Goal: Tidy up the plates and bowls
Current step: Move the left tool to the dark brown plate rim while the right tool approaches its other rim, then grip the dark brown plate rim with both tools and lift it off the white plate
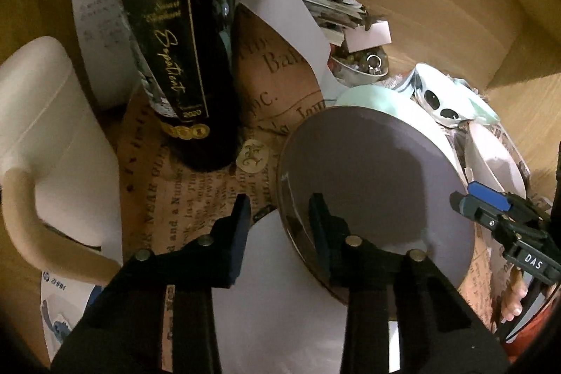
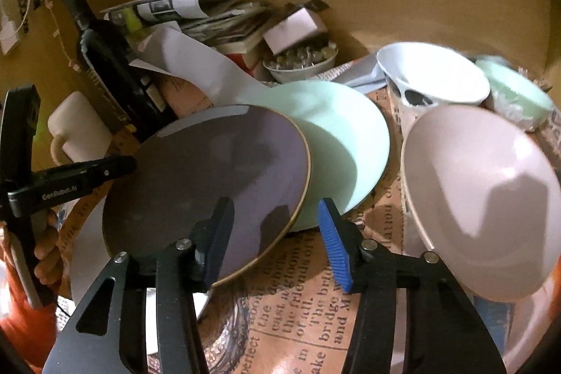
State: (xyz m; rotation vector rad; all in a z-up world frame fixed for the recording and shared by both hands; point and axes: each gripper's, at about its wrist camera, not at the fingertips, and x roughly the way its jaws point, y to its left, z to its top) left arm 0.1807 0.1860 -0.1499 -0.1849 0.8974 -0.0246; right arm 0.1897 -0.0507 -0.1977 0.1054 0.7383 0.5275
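The purple plate (image 2: 207,184) lies half over the mint green plate (image 2: 347,142), so I judge that the plates are being gathered into one stack on the newspaper-print paper (image 2: 298,304). The purple one is tilted, because its far rim rests on the green plate and its near rim is lower, above a white plate (image 2: 84,262) that shows from under it.

My left gripper (image 1: 280,226) reaches the purple plate (image 1: 371,195) from its near left side. Its fingers are apart and they straddle the rim: one finger (image 1: 320,226) is over the plate surface, the other (image 1: 238,233) is outside it, over the paper. They do not press the rim, so the plate is not held by this gripper. I hold it low and almost flat along the table, pointing toward the wine bottle (image 1: 178,34) and the cream mug (image 1: 49,135).

My right gripper (image 2: 277,240) comes from the opposite side, also low. Its fingers are wide apart; the left finger (image 2: 214,233) hangs over the near edge of the purple plate, and the blue-padded one (image 2: 335,247) is beside the green plate. It grips nothing.

The bowls wait at my right: a pink bowl (image 2: 487,198) near the camera, tipped toward me, then a white patterned bowl (image 2: 431,76) and a small green bowl (image 2: 519,93) behind it.
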